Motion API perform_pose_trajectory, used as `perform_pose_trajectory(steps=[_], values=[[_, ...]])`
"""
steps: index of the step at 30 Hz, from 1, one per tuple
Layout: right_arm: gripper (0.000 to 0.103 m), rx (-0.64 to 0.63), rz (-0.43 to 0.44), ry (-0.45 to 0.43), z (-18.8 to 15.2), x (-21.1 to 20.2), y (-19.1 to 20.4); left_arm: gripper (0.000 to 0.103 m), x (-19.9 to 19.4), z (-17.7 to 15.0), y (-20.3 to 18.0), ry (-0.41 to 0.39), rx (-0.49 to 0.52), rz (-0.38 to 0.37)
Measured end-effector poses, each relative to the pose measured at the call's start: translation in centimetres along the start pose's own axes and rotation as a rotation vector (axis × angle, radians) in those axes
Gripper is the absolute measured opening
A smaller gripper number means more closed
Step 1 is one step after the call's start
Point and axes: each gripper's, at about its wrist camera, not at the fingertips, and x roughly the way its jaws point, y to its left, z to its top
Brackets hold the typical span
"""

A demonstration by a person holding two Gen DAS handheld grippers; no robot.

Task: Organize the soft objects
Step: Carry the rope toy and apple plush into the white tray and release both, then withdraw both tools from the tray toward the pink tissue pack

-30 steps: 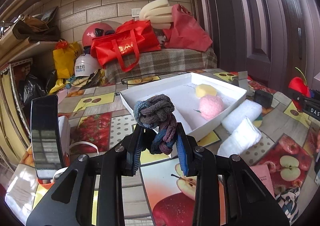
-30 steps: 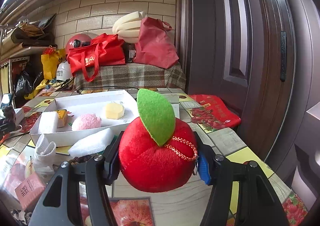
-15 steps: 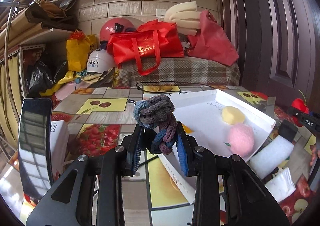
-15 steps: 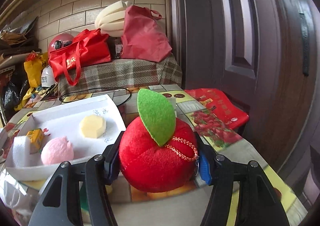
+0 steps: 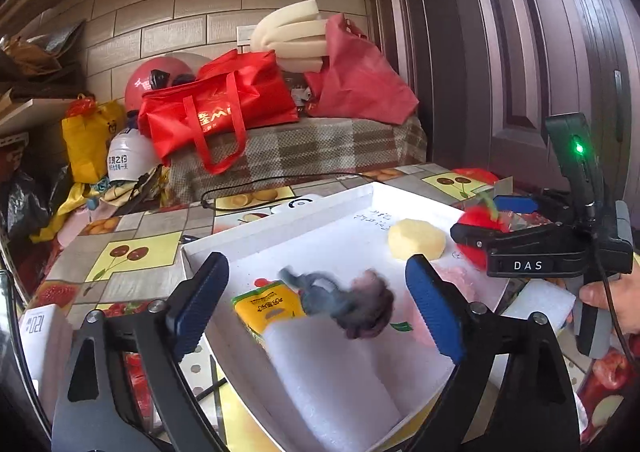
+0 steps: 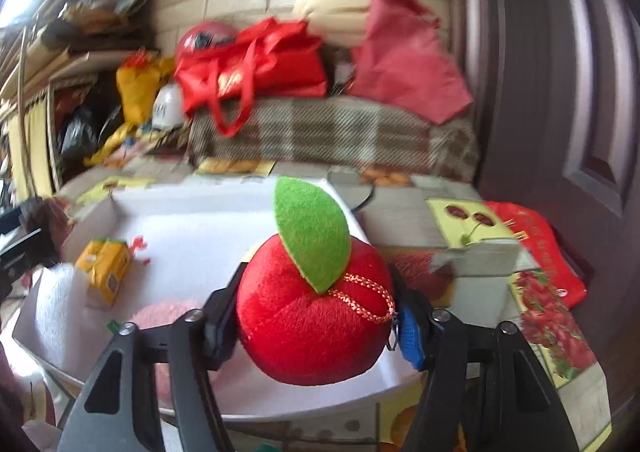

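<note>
My left gripper (image 5: 316,308) is open over the white tray (image 5: 280,211). The grey and purple knitted knot (image 5: 344,304) is blurred between its fingers, loose over the tray floor beside a white foam block (image 5: 328,376) and a yellow sponge pack (image 5: 268,304). My right gripper (image 6: 316,328) is shut on the red plush apple (image 6: 312,316) with a green leaf, held over the tray's right end (image 6: 188,219). The apple and the right gripper also show in the left wrist view (image 5: 476,228). A pale yellow sponge (image 5: 416,240) and a pink puff (image 6: 168,316) lie in the tray.
The table has a fruit-pattern cloth (image 5: 132,252). Red bags (image 5: 216,111), a helmet (image 5: 156,75) and foam rolls (image 5: 292,35) sit on a plaid-covered bench behind. A dark door (image 5: 500,51) stands at the right. A red packet (image 6: 540,252) lies on the table's right side.
My left gripper has opened and let go of the knitted knot, which drops into the tray. My right gripper has carried the apple left, over the tray.
</note>
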Motion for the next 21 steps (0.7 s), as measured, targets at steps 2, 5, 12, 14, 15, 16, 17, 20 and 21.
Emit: perform_pose_trajectory(steps=[2,5,12,14,15,16,17,20,21], values=[[0.089,0.016,-0.017,-0.001,-0.1,-0.1,-0.3,0.103,0.0,0.1,0.2,-0.002,-0.023,0.007],[0.096,0.062,-0.029,-0.041,-0.4,-1.0,-1.3,0.103,0.2,0.2,0.9,0.005,-0.065,0.03],[0.103,0.099,-0.087,-0.108,-0.5,-1.9,-1.7,0.103,-0.2,0.0,1.0,-0.018,-0.075,0.075],[0.103,0.099,-0.103,-0.135,-0.5,-2.4,-1.7,0.103,-0.3,0.0,1.4,-0.023,-0.091,0.09],[0.103,0.102,-0.113,-0.151,-0.5,-2.7,-1.7,0.103,-0.4,-0.1,1.4,-0.024,-0.096,0.095],[0.103,0.108,-0.122,-0.171,-0.6,-3.1,-1.8,0.103,-0.4,-0.1,1.5,-0.021,-0.1,0.102],[0.103,0.117,-0.136,-0.192,-0.7,-3.5,-1.9,0.103,-0.5,-0.2,1.5,-0.018,-0.1,0.11],[0.103,0.153,-0.185,-0.196,-1.1,-4.3,-2.4,0.103,-0.9,-0.4,1.5,-0.01,-0.096,0.121],[0.103,0.164,-0.195,-0.205,-1.2,-4.7,-2.5,0.103,-1.2,-0.4,1.5,-0.01,-0.097,0.122]])
